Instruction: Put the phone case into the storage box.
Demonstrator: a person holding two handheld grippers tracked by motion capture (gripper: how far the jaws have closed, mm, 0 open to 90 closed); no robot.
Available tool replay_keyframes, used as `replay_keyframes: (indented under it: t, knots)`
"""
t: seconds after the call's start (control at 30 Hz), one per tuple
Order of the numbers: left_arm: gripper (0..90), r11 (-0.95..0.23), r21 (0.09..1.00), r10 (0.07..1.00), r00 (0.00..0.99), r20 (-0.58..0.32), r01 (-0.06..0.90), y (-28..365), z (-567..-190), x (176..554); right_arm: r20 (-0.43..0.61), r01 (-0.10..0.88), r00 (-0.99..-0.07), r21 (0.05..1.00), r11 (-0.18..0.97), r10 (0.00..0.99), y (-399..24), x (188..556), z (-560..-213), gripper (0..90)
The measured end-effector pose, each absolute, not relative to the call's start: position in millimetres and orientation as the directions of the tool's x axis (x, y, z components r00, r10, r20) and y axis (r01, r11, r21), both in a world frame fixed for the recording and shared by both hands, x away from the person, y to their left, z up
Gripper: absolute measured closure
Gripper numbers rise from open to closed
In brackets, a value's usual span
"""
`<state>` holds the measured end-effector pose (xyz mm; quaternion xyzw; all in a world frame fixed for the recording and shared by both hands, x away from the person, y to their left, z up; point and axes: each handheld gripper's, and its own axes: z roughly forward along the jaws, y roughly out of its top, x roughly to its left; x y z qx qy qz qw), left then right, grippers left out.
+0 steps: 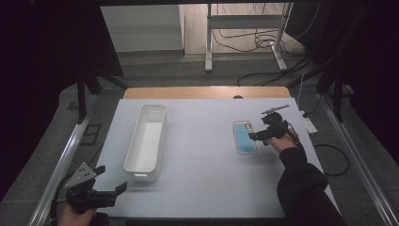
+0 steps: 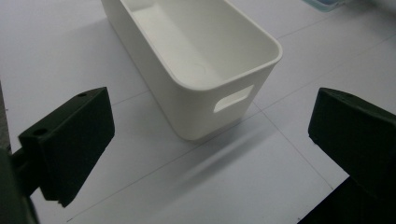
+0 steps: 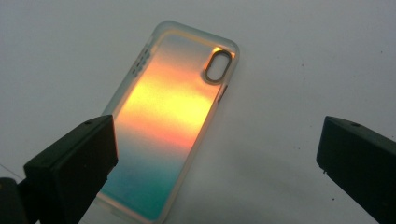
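Right gripper [image 3: 212,154] spread wide, empty, hovering just above phone case [image 3: 170,116]; case flat on surface [image 1: 202,141], under and ahead of its left jaw. Left gripper [image 2: 210,140] also wide, empty; white bin [image 2: 196,60] just ahead, apart.

Dim surroundings, evenly lit table [image 1: 202,188]; phone case [image 3: 173,112] glares orange, close claws blurred.

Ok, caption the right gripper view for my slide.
Open right tongs poised above an iridescent phone case lying flat on the white table.
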<state>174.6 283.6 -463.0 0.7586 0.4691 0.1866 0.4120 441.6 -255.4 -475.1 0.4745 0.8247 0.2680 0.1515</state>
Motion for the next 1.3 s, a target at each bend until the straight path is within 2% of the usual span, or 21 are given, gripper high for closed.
replay_keyframes:
  t: [0.77, 1.07, 1.1, 1.13, 1.3]
  knots:
    - [1.4, -0.227, 0.799, 0.864, 0.493, -0.098, 0.557, 283, -463, 174, -0.02, 0.743, -0.525, 0.477, 0.469, 0.851, -252, 446, -514, 0.0]
    - [1.4, -0.23, 0.798, 0.863, 0.495, -0.097, 0.557, 282, -463, 174, -0.022, 0.764, -0.493, 0.466, 0.445, 0.87, -252, 446, -513, 0.1]
    - [1.4, -0.231, 0.798, 0.863, 0.495, -0.096, 0.557, 282, -463, 174, -0.018, 0.765, -0.494, 0.466, 0.445, 0.869, -252, 445, -512, 4.2]
    - [1.4, -0.231, 0.798, 0.863, 0.495, -0.096, 0.557, 282, -463, 174, -0.018, 0.765, -0.494, 0.466, 0.445, 0.869, -252, 445, -512, 4.2]
    - [1.4, -0.231, 0.798, 0.864, 0.495, -0.096, 0.557, 282, -463, 175, -0.012, 0.758, -0.512, 0.466, 0.458, 0.859, -250, 441, -503, 30.2]
